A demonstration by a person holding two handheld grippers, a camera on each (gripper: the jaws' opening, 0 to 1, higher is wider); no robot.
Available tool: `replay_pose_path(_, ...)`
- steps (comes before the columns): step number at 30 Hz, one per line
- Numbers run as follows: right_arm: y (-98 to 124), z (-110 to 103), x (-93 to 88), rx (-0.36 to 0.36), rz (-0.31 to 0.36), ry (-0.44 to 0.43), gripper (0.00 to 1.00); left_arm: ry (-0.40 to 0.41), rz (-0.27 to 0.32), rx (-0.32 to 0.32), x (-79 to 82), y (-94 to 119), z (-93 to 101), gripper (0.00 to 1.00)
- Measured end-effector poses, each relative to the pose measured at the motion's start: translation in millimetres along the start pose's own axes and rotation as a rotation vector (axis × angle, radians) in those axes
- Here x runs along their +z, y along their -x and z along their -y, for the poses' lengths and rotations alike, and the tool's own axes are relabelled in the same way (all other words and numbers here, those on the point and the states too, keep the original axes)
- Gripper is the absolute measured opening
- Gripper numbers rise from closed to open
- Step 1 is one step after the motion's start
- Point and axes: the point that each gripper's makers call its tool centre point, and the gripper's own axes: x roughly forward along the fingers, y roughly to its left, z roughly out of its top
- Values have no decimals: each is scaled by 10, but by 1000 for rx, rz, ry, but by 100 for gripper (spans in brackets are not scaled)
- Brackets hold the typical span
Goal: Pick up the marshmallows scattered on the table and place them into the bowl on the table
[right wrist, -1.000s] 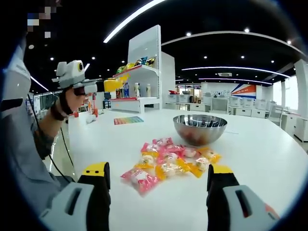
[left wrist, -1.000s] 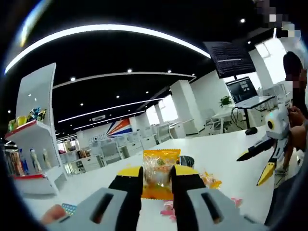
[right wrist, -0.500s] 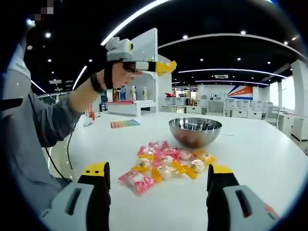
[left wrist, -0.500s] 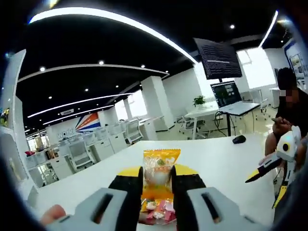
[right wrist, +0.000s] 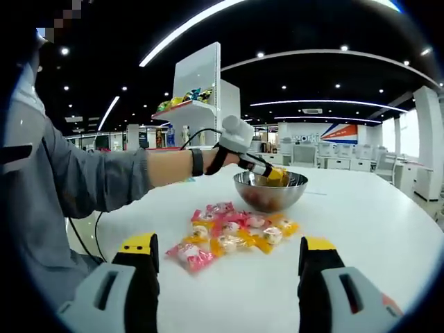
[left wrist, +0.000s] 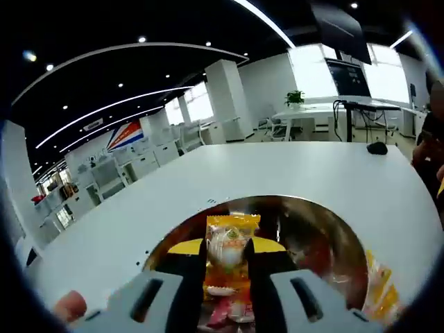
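My left gripper (left wrist: 227,258) is shut on an orange-wrapped marshmallow (left wrist: 229,251) and hangs right over the steel bowl (left wrist: 326,232), which holds a few wrapped sweets at its bottom. In the right gripper view that same left gripper (right wrist: 267,173) dips over the bowl (right wrist: 270,191) with the orange wrapper at its tip. A heap of pink and orange wrapped marshmallows (right wrist: 229,232) lies on the white table in front of the bowl. My right gripper (right wrist: 229,263) stands open near the table, short of the heap, with nothing between its fingers.
The white table (right wrist: 361,236) runs wide to the right of the heap and behind the bowl. A white display shelf (right wrist: 198,111) with goods stands far back. An orange wrapper (left wrist: 378,288) lies beside the bowl. A person's sleeve (right wrist: 76,180) reaches in from the left.
My left gripper has swung down from high in the air to just over the bowl, still holding the orange marshmallow. The right gripper has barely moved.
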Motion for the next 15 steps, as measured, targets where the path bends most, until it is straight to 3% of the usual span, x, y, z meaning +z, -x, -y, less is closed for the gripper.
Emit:
replay_pose_path(5,0,26,-37,-4,-8,-4,78,-26,-67,16,-174,-112,-10,24)
replay_pose_path(12,-2,17,-63,-2,-9,-6,78,-55,-88,-2,-262,-103,41,25)
replay_pose_path(15,2,19,-55,-3,-6,-6,78,-18,-77,-9,-260,-40,108,26)
